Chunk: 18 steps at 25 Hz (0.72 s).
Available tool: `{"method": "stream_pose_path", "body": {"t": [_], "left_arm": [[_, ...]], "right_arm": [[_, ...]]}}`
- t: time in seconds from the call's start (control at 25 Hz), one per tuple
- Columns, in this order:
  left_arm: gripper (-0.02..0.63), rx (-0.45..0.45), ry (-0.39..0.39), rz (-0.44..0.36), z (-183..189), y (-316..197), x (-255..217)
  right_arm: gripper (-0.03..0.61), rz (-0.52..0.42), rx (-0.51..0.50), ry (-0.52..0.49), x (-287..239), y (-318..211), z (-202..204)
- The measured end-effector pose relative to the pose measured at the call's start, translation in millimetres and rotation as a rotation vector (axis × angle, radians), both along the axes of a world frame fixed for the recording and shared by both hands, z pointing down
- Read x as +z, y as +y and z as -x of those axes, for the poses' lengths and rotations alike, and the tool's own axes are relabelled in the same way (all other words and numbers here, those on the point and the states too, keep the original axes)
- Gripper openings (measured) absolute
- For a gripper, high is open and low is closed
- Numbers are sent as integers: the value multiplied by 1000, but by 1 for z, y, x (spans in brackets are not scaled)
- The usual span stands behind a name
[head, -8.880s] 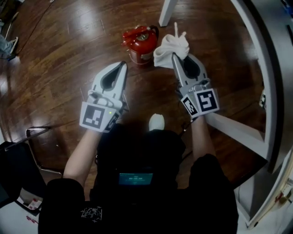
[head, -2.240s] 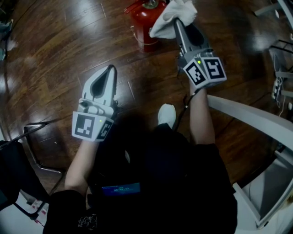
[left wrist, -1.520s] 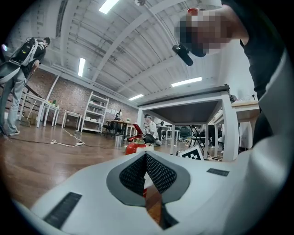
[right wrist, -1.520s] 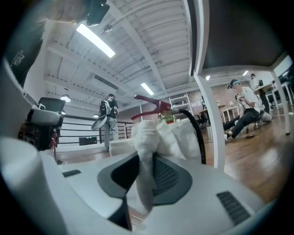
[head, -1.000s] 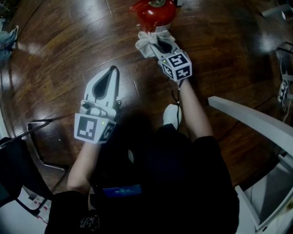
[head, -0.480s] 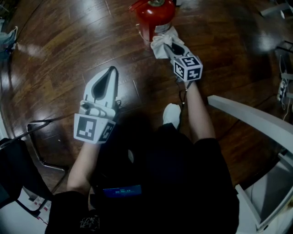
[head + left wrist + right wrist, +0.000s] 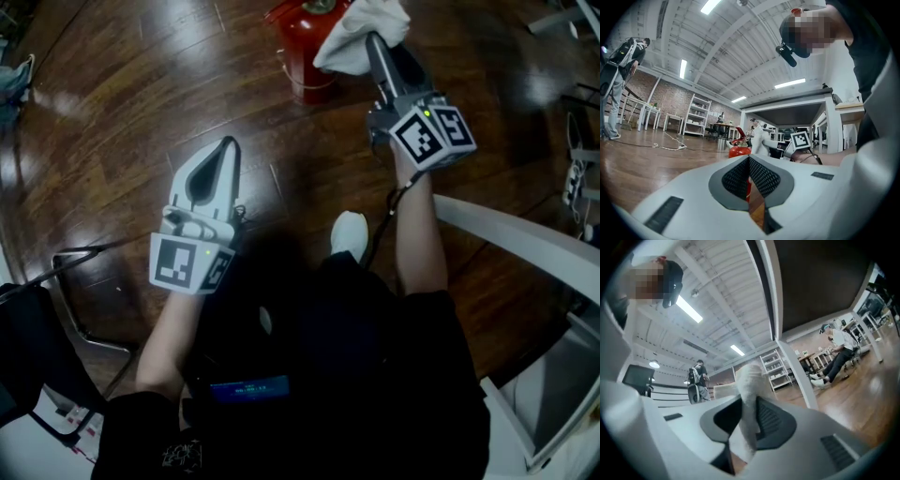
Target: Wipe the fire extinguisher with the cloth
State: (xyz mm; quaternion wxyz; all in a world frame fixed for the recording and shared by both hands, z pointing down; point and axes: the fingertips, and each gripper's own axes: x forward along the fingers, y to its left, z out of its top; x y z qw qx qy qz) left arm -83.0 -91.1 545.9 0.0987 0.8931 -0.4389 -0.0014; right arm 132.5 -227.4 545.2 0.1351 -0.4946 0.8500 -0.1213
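My right tool (image 7: 373, 47) pinches the white cloth (image 7: 349, 39) between its jaws, at the top of the frame. The red fire extinguisher (image 7: 302, 47) stands upright on the wooden floor (image 7: 131, 94) at top centre, just left of this tool, and the cloth seems to lie against its upper right side. Its long axis is vertical, so I judge the wipe must run along the body. My left tool (image 7: 227, 148), pressed together and empty, is lower left, well apart. A white desk frame (image 7: 506, 236) at the right is not in the way.
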Motion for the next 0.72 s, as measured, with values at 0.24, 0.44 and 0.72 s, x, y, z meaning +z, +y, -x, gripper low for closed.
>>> {"method": "stream_pose_path", "body": {"t": [0.24,0.44,0.72], "left_arm": [[2,-8,17,-11,2,2,-9],[2,-9,9,-31,9,3,-10],[2,-32,-6,-9,17,2,-3]], "right_arm": [[97,-15,-110,-43,-47,-11,65],[97,87,-164,-13,-5,-22,104],[95,119,-236,137,49,-15,141]]}}
